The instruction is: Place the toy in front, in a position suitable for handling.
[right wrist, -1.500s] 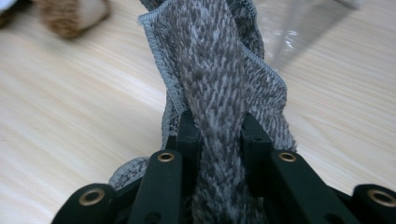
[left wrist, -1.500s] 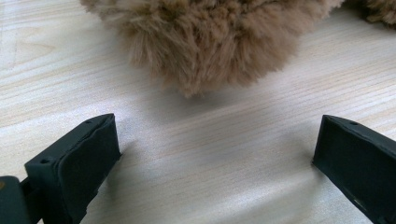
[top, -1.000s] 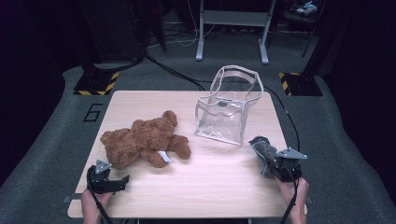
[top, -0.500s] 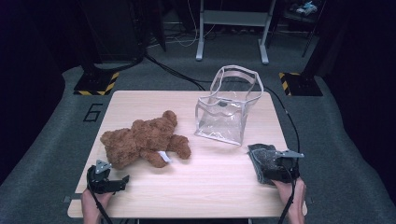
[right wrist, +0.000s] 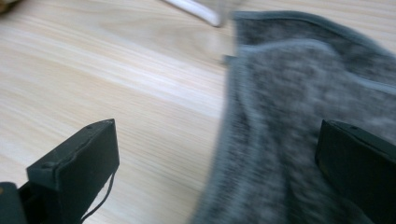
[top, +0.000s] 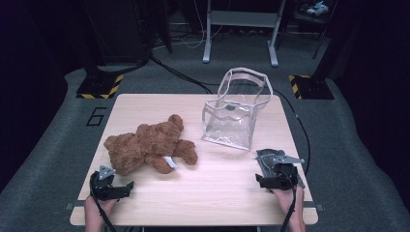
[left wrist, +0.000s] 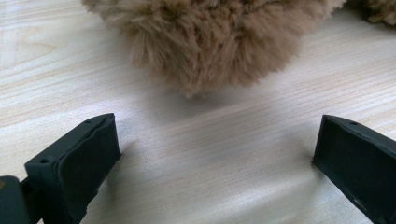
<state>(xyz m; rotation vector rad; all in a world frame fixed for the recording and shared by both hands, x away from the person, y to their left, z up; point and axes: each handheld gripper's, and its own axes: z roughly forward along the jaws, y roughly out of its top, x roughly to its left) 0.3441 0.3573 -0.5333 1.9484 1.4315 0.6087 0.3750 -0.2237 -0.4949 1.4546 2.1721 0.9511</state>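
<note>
The right tongs [right wrist: 217, 163], jaws just opened wide, rest over a grey cloth [right wrist: 308, 126], seemingly unpinched; the left tongs [left wrist: 215, 158] stand wide near the teddy bear [left wrist: 215, 42].

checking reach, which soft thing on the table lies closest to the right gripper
The grey fleece cloth: it lies flat right in front of the right gripper, between its open jaws. The brown plush teddy bear lies far across, near the left gripper.

The fluffy brown plush teddy bear [top: 147, 147] carries a small white tag [top: 168, 161] on its underside. The light wooden surface [top: 203, 193] shows pale beige grain in fine streaks. The see-through plastic tote bag [top: 231, 122] has whitish trim and handles. The grey fleecy cloth [right wrist: 303, 116] has a slightly darker stitched edge. Both tools, left [top: 112, 186] and right [top: 274, 174], are black, each with a grey plate on top.
</note>
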